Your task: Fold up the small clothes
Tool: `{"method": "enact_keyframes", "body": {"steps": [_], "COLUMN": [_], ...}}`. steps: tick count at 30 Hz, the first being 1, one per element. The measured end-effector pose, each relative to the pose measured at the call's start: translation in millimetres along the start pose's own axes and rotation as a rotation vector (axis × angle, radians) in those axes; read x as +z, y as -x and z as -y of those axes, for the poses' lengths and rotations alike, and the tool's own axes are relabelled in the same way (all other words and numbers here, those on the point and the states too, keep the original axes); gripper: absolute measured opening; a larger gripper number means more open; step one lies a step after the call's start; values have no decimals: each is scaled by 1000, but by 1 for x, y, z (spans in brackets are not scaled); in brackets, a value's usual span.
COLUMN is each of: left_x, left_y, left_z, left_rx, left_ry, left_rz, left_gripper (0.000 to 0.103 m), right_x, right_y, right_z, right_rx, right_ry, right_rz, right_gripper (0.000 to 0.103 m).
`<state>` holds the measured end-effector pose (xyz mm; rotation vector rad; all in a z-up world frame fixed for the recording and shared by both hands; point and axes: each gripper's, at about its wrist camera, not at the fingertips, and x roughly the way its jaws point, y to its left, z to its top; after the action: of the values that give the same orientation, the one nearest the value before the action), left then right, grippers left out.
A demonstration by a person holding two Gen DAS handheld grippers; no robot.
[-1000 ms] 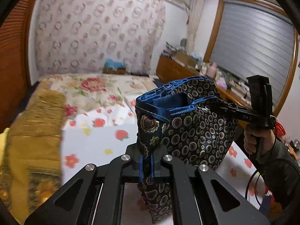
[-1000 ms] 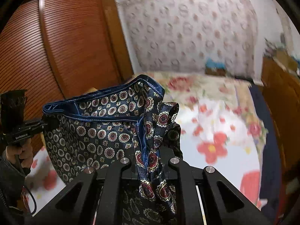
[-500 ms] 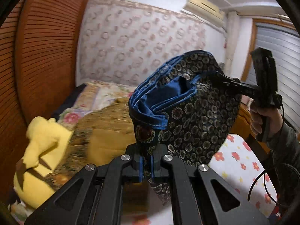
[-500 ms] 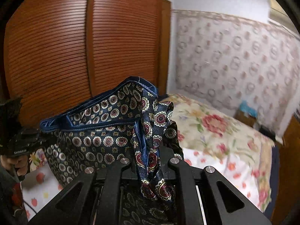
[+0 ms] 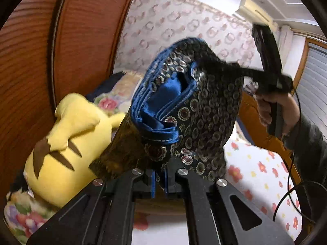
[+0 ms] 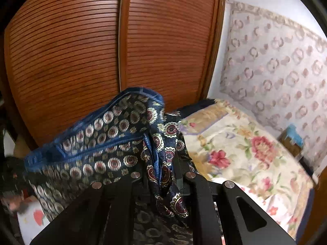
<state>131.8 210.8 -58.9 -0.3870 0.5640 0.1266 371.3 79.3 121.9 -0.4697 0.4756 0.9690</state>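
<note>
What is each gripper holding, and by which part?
Both hold the patterned shorts in the air: the left gripper pinches the blue-trimmed edge on one side, the right gripper bunched fabric on the other.

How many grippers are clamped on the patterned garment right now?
2. The left gripper pinches the patterned garment at its lower blue hem; the right gripper grips its far upper edge, held aloft over the bed.

Soft, even indoor light, no hard shadows. Both fisheye views bend straight lines and darken to black at the corners. Motion blur smears the patterned shorts (image 6: 106,134) and floral bedding (image 6: 241,153).
</note>
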Motion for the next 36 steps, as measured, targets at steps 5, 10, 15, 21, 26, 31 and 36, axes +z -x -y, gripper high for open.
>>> {"method": "enact_keyframes", "body": {"steps": [5,10,15,21,26,31,36], "left_x": [-9,-17,-19,-19,-19,-17,-14], "left_y": [-5,-6,-3,-7,-9,-3,13], "left_z": [-8,-12,-7,-10,-7,5,14], "left_rx": [40,62,71,86,108,137,143], "left_ry": [15,37,37,23,4,-78,-108], "left_rz": [-16,-52,-58,-59,-61,-52,2], "left_gripper": [6,6,6,6,7,43,83], "right_x": [20,21,-5,-46,-50,-52,-67], "right_y": [-23,0,9,-17,-85,-93,-55], "right_z": [15,8,5,-6,7,5,-1], "right_rx": [40,-32,-86,-23,1,-22,-53], "right_ry": [-92,-89,-82,-93,-173,-196,-219], "right_rz": [3,81,92,-13,-119,-90,-39], "right_gripper": [25,53,55,55,55,55,55]}}
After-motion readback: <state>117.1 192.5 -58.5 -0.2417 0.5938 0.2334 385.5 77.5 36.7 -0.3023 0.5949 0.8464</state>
